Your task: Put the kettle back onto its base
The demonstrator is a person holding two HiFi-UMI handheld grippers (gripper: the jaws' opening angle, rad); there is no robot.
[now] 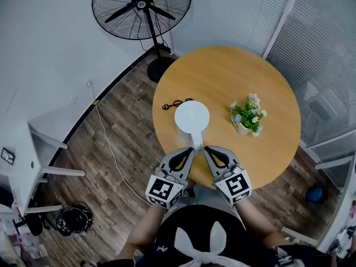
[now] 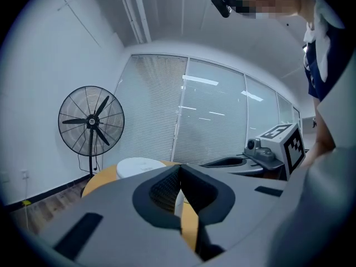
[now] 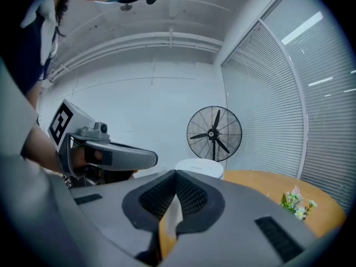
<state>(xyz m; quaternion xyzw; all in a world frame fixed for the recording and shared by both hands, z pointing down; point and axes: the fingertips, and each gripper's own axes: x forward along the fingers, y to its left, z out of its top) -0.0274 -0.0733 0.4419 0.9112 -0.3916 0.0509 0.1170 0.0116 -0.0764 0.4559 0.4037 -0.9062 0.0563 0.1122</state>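
Note:
A white kettle (image 1: 192,117) stands on the round wooden table (image 1: 256,71), its handle pointing toward the near edge. A thin black cord with a plug (image 1: 173,103) lies just behind it; the base itself I cannot make out. My left gripper (image 1: 192,149) and right gripper (image 1: 206,148) sit side by side at the near table edge, their tips on either side of the handle's end. Both are shut with nothing between the pads. The kettle's lid (image 2: 138,166) shows beyond the shut left gripper (image 2: 179,169), and the kettle's lid (image 3: 199,167) also shows past the shut right gripper (image 3: 176,174).
A small pot of flowers (image 1: 248,115) stands on the table to the right of the kettle. A black pedestal fan (image 1: 142,7) is on the wood floor behind the table. A white cable (image 1: 113,152) runs across the floor at left, near white furniture (image 1: 33,160).

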